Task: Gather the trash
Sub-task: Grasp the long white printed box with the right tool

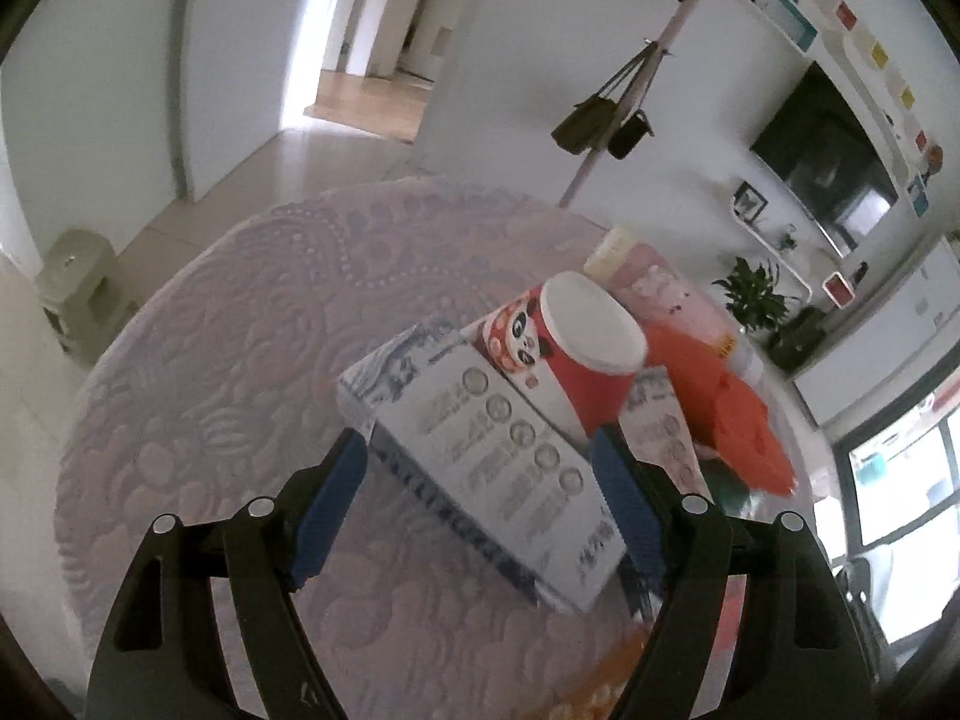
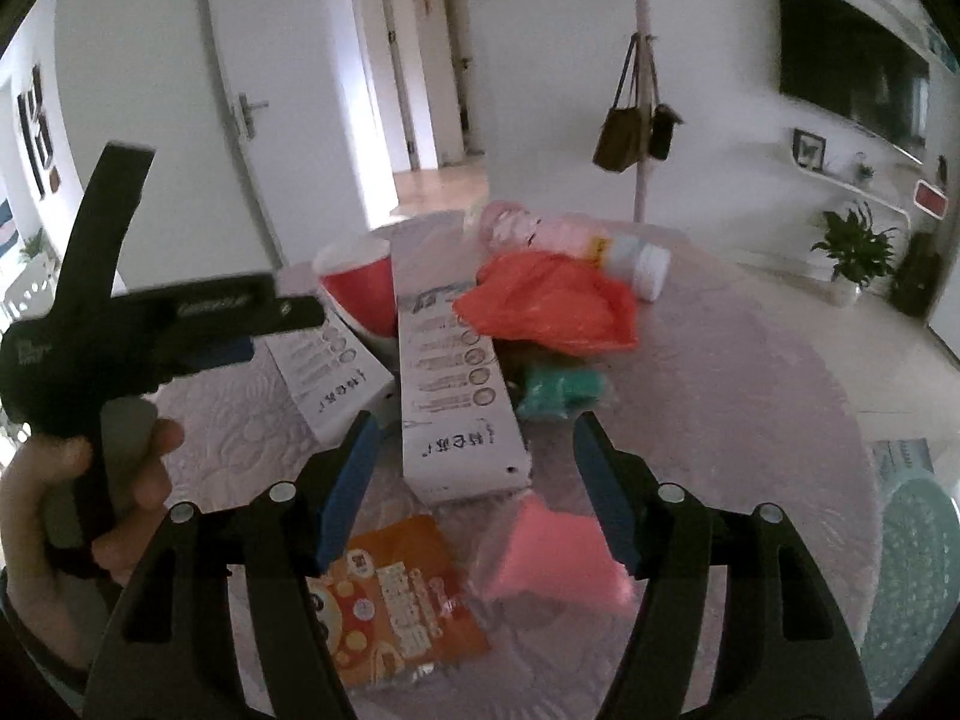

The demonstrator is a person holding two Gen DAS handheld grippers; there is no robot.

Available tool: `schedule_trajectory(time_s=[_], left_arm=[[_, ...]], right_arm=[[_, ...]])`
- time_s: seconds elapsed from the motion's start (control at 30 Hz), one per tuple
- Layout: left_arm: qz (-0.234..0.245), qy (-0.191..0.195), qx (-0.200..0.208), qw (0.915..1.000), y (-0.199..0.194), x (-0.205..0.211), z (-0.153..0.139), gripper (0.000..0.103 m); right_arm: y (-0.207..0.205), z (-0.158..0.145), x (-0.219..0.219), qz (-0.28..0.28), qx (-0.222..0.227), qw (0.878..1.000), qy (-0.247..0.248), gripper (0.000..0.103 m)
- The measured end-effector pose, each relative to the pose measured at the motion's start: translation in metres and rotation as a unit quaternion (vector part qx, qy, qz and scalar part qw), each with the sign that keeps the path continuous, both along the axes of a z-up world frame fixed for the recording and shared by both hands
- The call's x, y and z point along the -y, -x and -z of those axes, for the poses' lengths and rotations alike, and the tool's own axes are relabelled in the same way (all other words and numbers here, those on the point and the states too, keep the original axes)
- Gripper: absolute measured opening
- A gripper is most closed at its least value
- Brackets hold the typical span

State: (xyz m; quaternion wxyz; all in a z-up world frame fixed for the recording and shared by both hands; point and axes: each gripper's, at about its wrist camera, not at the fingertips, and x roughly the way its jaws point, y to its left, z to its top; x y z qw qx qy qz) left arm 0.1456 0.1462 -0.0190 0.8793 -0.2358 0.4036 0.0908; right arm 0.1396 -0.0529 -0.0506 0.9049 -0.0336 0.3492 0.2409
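Trash lies on a round table with a pale embossed cloth [image 1: 228,360]. My left gripper [image 1: 480,456] is open, its blue pads on either side of a white printed box [image 1: 498,456]. A red panda paper cup [image 1: 576,354] leans on that box. Behind are a pink bottle [image 1: 666,294] and an orange plastic bag [image 1: 720,408]. My right gripper [image 2: 474,438] is open over a second white box [image 2: 456,396]. Below it lie an orange packet [image 2: 396,594] and a pink wrapper [image 2: 558,552]. The left gripper [image 2: 282,312] also shows in the right wrist view, over the first box [image 2: 336,378].
A teal wrapper [image 2: 558,390] lies under the orange bag [image 2: 552,306]. The red cup [image 2: 360,288] and the pink bottle [image 2: 588,246] sit at the table's far side. A coat stand with bags [image 2: 636,132] stands behind. A teal stool [image 2: 912,576] is at the right.
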Motion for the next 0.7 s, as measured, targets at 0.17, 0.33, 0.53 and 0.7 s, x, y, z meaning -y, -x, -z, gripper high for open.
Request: schedule_trajectory(time_s=[0.17, 0.33, 0.53, 0.7], left_arm=[[-0.008, -0.015, -0.019, 0.9997, -0.019, 0.01, 0.012, 0.079], [-0.012, -0.027, -0.032, 0.9991, -0.025, 0.016, 0.027, 0.085], [0.025, -0.051, -0.024, 0.9981, -0.017, 0.018, 0.023, 0.075], [0.088, -0.05, -0.022, 0.9946, 0.011, 0.006, 0.018, 0.057]], right_arm=[[-0.015, 0.013, -0.008, -0.007, -0.021, 1.0, 0.014, 0.063], [-0.021, 0.022, -0.009, -0.009, -0.032, 0.999, 0.019, 0.063], [-0.026, 0.027, -0.019, -0.01, -0.042, 0.998, 0.04, 0.056], [-0.017, 0.023, -0.025, -0.021, -0.035, 0.998, 0.054, 0.055]])
